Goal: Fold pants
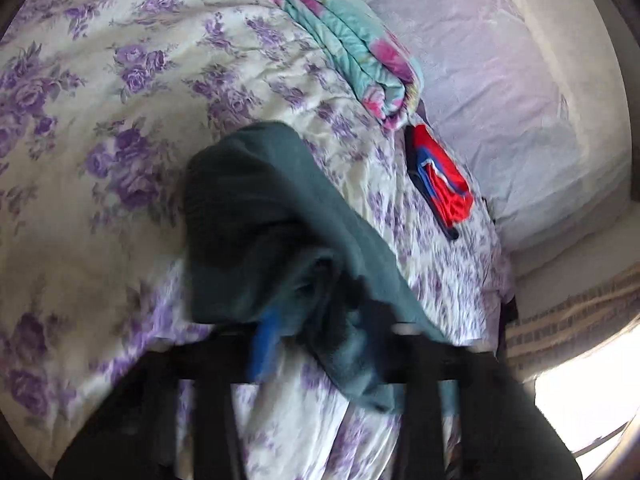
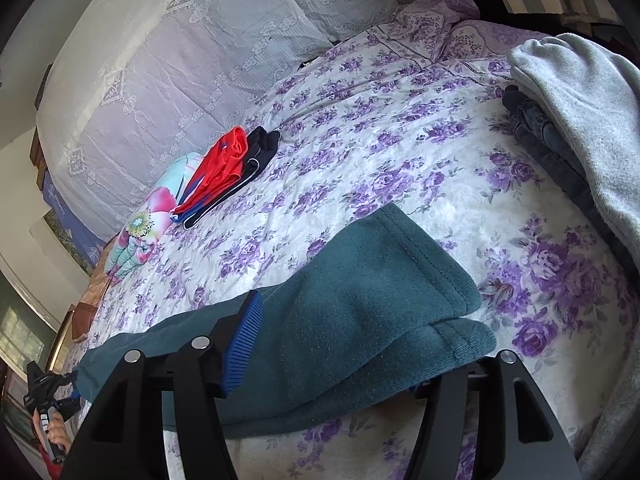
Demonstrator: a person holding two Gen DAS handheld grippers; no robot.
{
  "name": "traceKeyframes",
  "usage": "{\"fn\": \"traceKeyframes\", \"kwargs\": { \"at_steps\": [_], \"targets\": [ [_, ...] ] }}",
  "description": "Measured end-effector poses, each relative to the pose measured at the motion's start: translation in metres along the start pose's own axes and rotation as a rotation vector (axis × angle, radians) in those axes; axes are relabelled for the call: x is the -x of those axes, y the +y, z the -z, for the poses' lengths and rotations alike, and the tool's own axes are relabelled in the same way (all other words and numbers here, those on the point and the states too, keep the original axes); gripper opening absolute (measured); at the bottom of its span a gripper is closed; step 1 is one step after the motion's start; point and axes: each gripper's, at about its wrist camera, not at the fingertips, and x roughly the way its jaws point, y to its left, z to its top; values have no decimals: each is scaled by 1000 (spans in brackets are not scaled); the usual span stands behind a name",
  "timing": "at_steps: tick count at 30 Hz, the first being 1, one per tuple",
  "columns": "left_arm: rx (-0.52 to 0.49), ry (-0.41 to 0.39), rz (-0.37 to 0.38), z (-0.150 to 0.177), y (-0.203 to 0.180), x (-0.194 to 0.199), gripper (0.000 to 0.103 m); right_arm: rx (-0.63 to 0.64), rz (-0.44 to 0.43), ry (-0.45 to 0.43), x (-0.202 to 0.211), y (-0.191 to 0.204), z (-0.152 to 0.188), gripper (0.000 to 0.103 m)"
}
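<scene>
Dark teal fleece pants (image 2: 360,308) lie on a bed with a purple-flowered cover (image 2: 380,152). In the right wrist view my right gripper (image 2: 332,364) is wide open, with its blue-padded left finger (image 2: 244,344) resting on the pants' legs; the right finger is hidden under the fabric near the hems (image 2: 452,304). In the left wrist view, which is motion-blurred, my left gripper (image 1: 320,340) is shut on a bunched part of the pants (image 1: 256,216) and holds it off the cover (image 1: 100,120). The left gripper also shows at the far left of the right wrist view (image 2: 48,392).
Folded red-and-navy shorts (image 2: 224,176) and a folded teal-pink quilt (image 2: 148,224) lie near the lace-covered pillows (image 2: 160,80). A grey sweatshirt (image 2: 588,128) on dark jeans (image 2: 548,136) sits at the right. In the left wrist view the shorts (image 1: 440,184) and quilt (image 1: 352,48) lie beyond the pants.
</scene>
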Motion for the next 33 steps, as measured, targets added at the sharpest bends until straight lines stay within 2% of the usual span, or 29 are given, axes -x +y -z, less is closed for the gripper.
{"fn": "traceKeyframes", "kwargs": {
  "at_steps": [1, 3, 5, 6, 7, 8, 9, 10, 11, 12, 14, 16, 19, 22, 23, 24, 28, 30, 33],
  "targets": [
    [-19, -6, -1, -6, -3, 2, 18, -1, -1, -2, 0, 0, 0, 61],
    [-90, -40, -68, -16, -15, 13, 18, -3, -4, -4, 0, -1, 0, 62],
    [-248, -29, -167, -24, -37, 22, 21, -5, -5, -3, 0, -1, 0, 63],
    [-414, -33, -291, -25, -56, 26, 25, -3, -4, -5, 0, -1, 1, 64],
    [-538, -105, -443, -22, -68, 33, 26, -2, -4, -8, 1, -1, 1, 65],
    [-667, -242, -708, -18, -78, 40, 43, -2, -3, -14, 2, -1, 1, 65],
    [-725, -300, -842, -17, -79, 42, 72, -4, -3, -20, 3, -1, 1, 66],
    [-741, -338, -914, -18, -73, 48, 79, -7, -4, -25, 3, -1, 2, 66],
    [-665, -319, -857, -22, -61, 59, 79, -12, -6, -30, 5, -1, 2, 66],
    [-585, -284, -769, -24, -49, 68, 79, -23, -6, -37, 8, -3, 2, 66],
    [-389, -205, -509, -21, -14, 85, 79, -49, -20, -52, 17, -4, 5, 66],
    [-308, -191, -418, -10, 8, 93, 79, -63, -40, -76, 30, -4, 8, 66],
    [-270, -182, -415, 3, 23, 91, 79, -67, -31, -112, 52, -4, 7, 62],
    [-251, -156, -386, 11, 30, 86, 79, -68, -3, -134, 68, -8, 2, 53],
    [-247, -150, -368, 10, 30, 83, 79, -73, 0, -133, 69, -9, 1, 46],
    [-245, -149, -359, 13, 31, 80, 79, -80, -7, -119, 69, -11, 0, 42],
    [-231, -133, -328, 15, 30, 72, 79, -136, -65, 14, 45, -20, 10, 36],
    [-222, -128, -323, 16, 30, 71, 80, -173, -63, 60, 34, -25, 19, 35],
    [-208, -123, -313, 14, 32, 72, 80, -193, -45, 83, 28, -29, 25, 33]
  ]
}}
